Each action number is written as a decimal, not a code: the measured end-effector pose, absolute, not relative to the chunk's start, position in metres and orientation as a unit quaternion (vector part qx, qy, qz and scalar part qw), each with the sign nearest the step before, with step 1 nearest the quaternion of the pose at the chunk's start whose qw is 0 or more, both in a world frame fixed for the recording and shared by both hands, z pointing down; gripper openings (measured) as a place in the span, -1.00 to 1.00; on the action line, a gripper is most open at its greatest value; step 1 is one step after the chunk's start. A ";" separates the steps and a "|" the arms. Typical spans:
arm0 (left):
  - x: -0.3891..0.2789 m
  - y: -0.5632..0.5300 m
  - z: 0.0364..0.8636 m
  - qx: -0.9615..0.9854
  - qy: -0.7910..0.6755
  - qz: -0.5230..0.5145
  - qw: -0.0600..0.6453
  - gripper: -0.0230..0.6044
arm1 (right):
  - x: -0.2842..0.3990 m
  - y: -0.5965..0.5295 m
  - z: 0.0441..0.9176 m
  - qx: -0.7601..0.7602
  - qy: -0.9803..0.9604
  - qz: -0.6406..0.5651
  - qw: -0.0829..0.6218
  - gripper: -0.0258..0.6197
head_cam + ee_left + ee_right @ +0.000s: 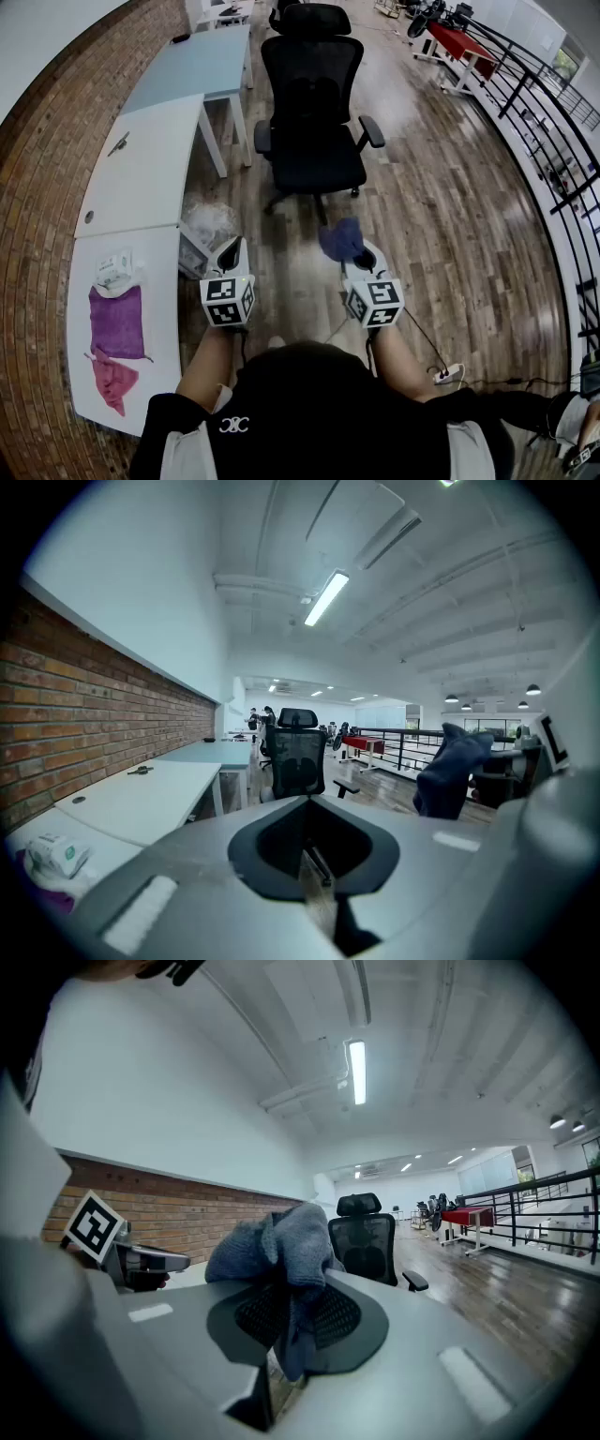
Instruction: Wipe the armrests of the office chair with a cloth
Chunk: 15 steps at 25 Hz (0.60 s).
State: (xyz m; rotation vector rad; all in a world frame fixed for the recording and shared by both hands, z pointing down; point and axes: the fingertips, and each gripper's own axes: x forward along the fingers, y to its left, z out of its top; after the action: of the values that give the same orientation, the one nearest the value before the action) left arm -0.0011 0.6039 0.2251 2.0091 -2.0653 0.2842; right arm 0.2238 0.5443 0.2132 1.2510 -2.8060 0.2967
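We're standing square to the chair (314, 141). It sits straight ahead on the wood floor (441, 216), seat turned our way and well apart from both tools. Its two armrests flank the seat, and each runs lengthwise toward us. The armrest on our right (372, 131) lies ahead of the right gripper (361, 255), and the armrest on our left (262, 138) lies ahead of the left gripper (233, 248).

The right gripper is the one that counts here. Its jaws are clamped on the blue cloth (281, 1241), which stands up from them in a bunched wad. The left gripper has its jaws drawn together with nothing between them.

We judge that no wiping has begun. The next move calls for closing in on the chair and bringing the cloth down along the length of the armrest on our right.
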 end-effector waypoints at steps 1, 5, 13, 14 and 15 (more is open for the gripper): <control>-0.002 0.606 0.226 0.687 -0.709 0.095 0.126 -0.91 | 0.222 0.546 0.214 0.404 -0.909 0.092 0.032 -0.79; -0.005 0.611 0.230 0.683 -0.712 0.092 0.136 -0.91 | 0.217 0.551 0.217 0.409 -0.908 0.078 0.046 -0.79; -0.016 0.616 0.238 0.675 -0.717 0.092 0.145 -0.91 | 0.204 0.555 0.221 0.401 -0.911 0.088 0.047 -0.77; -0.017 0.616 0.239 0.675 -0.717 0.092 0.146 -0.91 | 0.202 0.556 0.222 0.398 -0.912 0.088 0.051 -0.77; -0.019 0.616 0.240 0.674 -0.718 0.091 0.147 -0.91 | 0.199 0.557 0.223 0.396 -0.913 0.087 0.054 -0.77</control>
State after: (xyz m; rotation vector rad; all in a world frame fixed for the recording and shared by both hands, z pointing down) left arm -0.0192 0.6163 0.2400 1.9402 -2.0654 0.2624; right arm 0.1990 0.5567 0.2235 1.2016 -2.7719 0.2636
